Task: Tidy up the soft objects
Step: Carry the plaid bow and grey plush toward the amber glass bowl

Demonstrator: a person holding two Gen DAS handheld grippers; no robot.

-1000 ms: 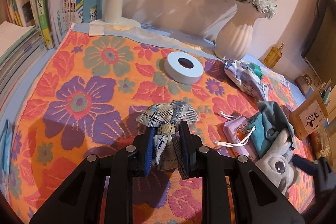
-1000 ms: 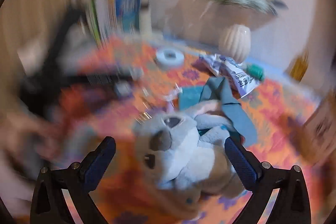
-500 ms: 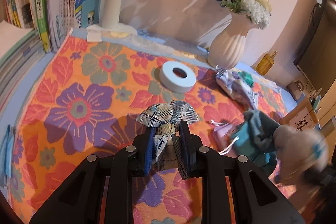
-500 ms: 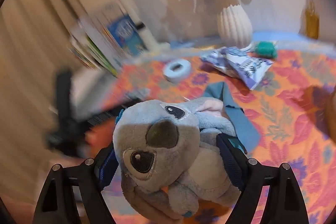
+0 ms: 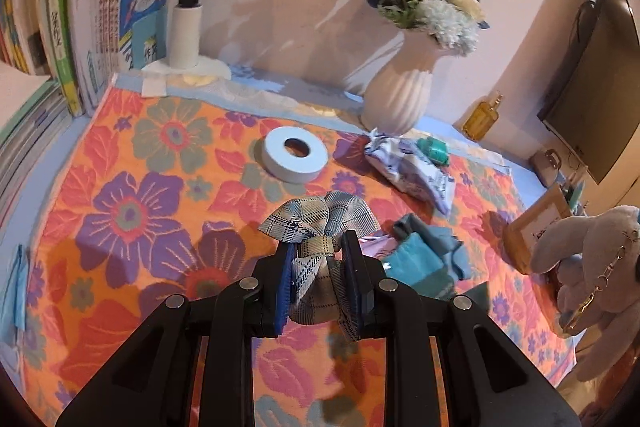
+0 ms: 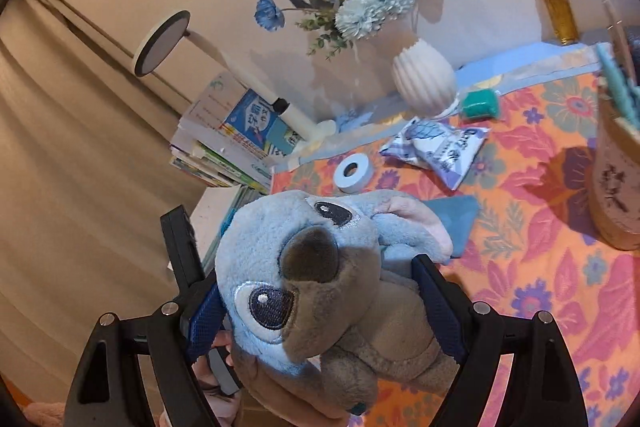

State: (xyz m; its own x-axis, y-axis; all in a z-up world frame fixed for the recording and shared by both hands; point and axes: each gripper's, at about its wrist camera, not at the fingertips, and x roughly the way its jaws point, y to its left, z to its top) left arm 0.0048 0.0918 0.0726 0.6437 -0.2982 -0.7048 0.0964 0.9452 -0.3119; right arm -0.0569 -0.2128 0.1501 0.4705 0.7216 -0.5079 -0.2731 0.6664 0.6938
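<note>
Fuzzy plush toy squeezed in right gripper; plaid bow pinched by left gripper.

The blue book cover carries large white Chinese characters 学霸 with 作文 beneath; the same book appears tilted in the right wrist view. A green spine among the upright books reads 分类作文, only partly legible. The snack packet bears dark printed lettering, too small and skewed to read. The wooden frame holds a white card with black brush characters, not legible. No other text can be read.
</note>
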